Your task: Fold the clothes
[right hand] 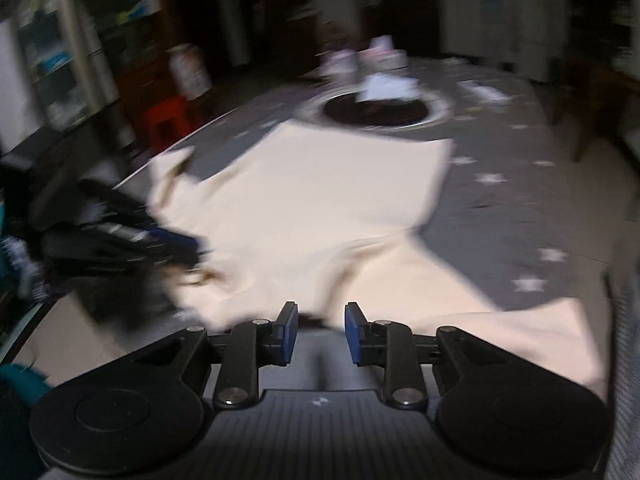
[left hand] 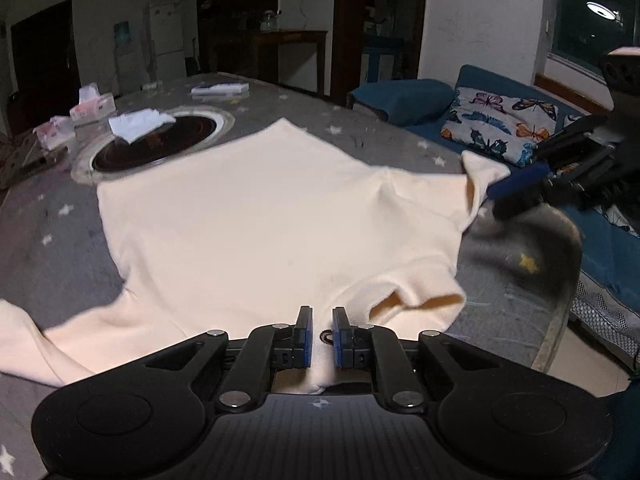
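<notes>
The left tongs pinch the cream shirt spread on the worktop, while the right tongs sit apart, gripping nothing, and should close squarely on the sleeve edge before lifting evenly

A grey, star-printed bench carries a cream shirt spread flat over its near half. Beyond the shirt a dark round recess sits in the bench top, with white cloth on its rim. Tissue packs and a white packet lie farther back.
</notes>
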Available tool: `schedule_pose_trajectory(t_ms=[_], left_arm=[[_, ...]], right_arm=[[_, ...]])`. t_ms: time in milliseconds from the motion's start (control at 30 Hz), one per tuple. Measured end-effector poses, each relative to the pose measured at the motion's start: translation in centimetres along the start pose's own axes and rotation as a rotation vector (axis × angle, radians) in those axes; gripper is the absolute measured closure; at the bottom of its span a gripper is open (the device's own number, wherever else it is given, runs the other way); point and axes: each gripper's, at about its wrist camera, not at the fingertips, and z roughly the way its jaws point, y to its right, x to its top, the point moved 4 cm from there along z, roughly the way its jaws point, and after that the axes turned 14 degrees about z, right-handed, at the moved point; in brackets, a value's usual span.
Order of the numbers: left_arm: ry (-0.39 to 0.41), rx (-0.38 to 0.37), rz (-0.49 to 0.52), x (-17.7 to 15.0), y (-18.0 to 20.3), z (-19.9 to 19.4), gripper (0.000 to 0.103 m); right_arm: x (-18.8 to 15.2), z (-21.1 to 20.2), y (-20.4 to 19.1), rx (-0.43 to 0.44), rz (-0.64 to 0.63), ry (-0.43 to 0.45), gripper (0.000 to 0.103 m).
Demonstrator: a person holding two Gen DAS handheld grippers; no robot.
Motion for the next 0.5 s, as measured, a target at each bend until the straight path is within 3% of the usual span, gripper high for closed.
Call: schedule_pose_trajectory(t_ms=[100,233,300,500], left_arm=[[0.045,0.012,0.002,1.4,-0.5,-1.1,0.089],[0.058,-0.019,0.005,2.9,0.5,0.3,0.083],[0.061,-0.037,0.007,3.6,1.1,1.2,0.077],[0.064,-0.092,0.012,5.2,2.9,3.7,0.076]], right_arm=[[1.1,-0.6,3.6,-0.095,0.085,0.042,0.078],[2.5,-0.5,8.7,-0.212,0.212,0.074,0.078],[2.9,0.2,10.7,-0.240,0.268,0.076,0.077],[2.9,2.5,13.7,-0.294,0.350,0.045,0.070]])
